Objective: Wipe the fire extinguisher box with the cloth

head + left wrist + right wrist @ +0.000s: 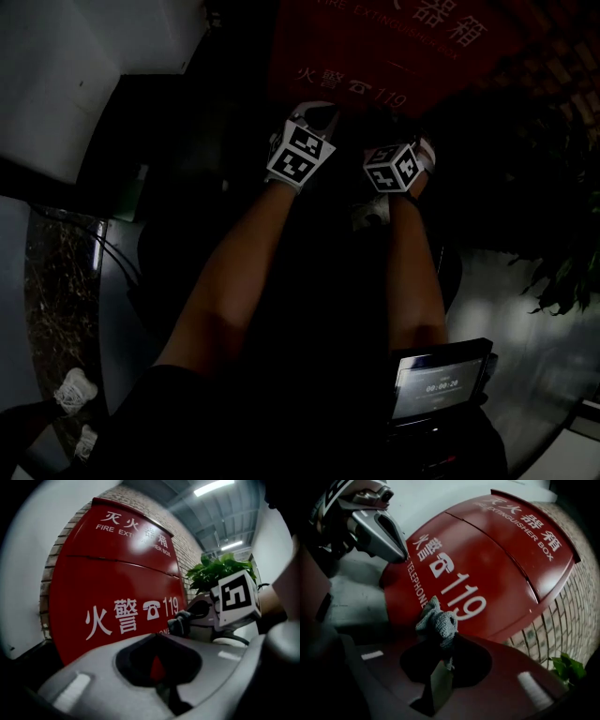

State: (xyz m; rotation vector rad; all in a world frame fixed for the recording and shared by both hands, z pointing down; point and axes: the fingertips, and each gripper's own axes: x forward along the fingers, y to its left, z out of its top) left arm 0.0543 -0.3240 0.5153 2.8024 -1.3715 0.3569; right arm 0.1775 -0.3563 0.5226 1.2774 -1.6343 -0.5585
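Your right hand-held gripper [440, 641] is clamped on the cloth [437, 622], close in front of the red box [501, 559] by the 119. Your left hand-held gripper [157, 641] is closed, empty. A plant [219, 571] crowds the box's right edge.

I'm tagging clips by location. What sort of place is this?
Likely an indoor corridor or lobby of a public or industrial building: a red fire extinguisher box against a brick wall, a plant, and strip lights overhead.

Green leafy plant [220, 571]: up and right of the left claw [157, 638], beyond it. Pale brick wall [187, 545] behind the plant. Small lit dark-framed screen [439, 382]: well back of that claw.
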